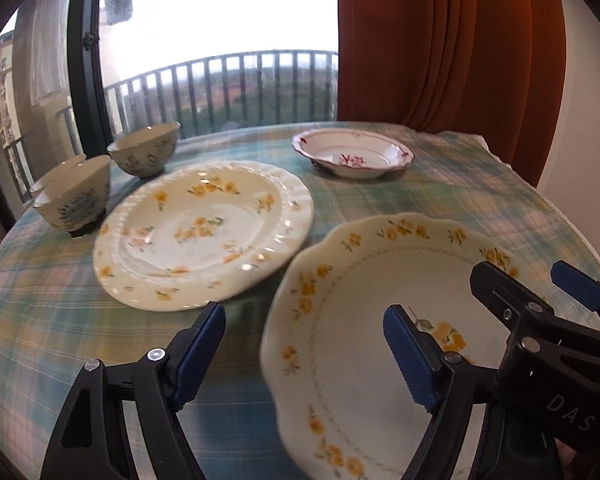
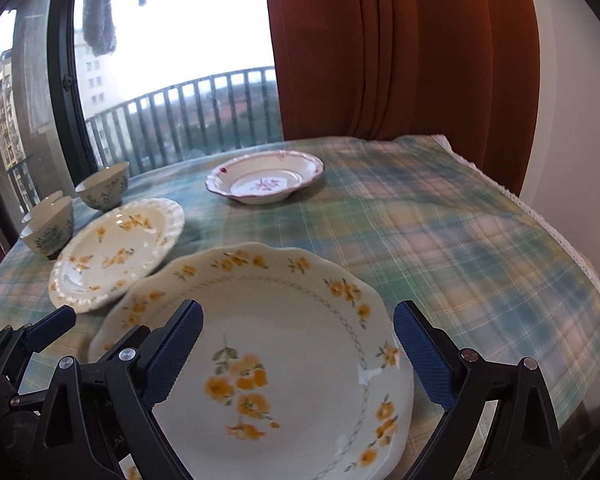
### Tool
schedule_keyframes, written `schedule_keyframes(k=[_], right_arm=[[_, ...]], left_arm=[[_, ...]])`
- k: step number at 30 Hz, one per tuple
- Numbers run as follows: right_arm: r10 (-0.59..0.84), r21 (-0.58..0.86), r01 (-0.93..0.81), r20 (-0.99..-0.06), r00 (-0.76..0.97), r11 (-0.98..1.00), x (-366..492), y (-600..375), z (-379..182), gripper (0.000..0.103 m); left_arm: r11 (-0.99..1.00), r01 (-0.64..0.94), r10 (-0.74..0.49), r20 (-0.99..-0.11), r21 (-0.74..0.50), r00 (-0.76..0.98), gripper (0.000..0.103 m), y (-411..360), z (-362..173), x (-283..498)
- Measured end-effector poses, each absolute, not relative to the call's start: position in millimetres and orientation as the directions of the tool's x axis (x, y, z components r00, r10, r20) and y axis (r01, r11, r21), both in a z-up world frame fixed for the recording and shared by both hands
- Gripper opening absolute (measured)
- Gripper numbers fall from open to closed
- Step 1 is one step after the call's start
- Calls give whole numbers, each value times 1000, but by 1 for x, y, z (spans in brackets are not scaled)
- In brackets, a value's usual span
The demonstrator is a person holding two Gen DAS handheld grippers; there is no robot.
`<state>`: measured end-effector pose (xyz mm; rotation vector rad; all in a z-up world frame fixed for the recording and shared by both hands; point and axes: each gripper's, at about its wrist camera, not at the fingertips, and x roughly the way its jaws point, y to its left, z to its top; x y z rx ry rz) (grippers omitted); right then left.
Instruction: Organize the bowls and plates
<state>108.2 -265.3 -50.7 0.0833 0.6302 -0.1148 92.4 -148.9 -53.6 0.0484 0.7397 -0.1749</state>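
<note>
A cream plate with yellow flowers and a scalloped rim (image 1: 360,320) (image 2: 284,344) lies nearest on the checked tablecloth. A second yellow-flowered plate with a beaded rim (image 1: 204,232) (image 2: 112,252) lies to its left. A deep plate with a purple rim (image 1: 352,154) (image 2: 264,178) sits at the far side. Three small floral bowls (image 1: 76,200) (image 2: 50,226) stand at the far left. My left gripper (image 1: 304,352) is open above the near plate's left edge. My right gripper (image 2: 298,352) is open above the near plate; it also shows in the left wrist view (image 1: 536,288).
The table (image 2: 460,240) carries a blue-green checked cloth with a lace edge on the right. A rust curtain (image 2: 400,48) hangs behind the table. A window with a black frame and balcony railing (image 1: 220,88) is at the far left.
</note>
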Motion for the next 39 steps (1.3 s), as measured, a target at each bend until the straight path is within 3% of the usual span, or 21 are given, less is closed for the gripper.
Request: schedule_keyframes(k=[10,17,20,39], right_arm=[[-98,21,145,-640,762,989,112,-281,-62,80],[-52,101,180,-723,689,978,121,-299,-85,58],[-64,91,186,-722,688,978,120,-297,-86,57],[-143,4,199,-684,716,980,101,-269,-57,57]], left_arm=[[984,179,-124,-728,-3,674,69,-163,-68,99],[985,169,-104,-733,16,672,69,-164,-69,99],[987,160,-90,-726,27,682,65,-164,-69,98],[982,187,-144,-692,-12,707,65,-136,-47,79]])
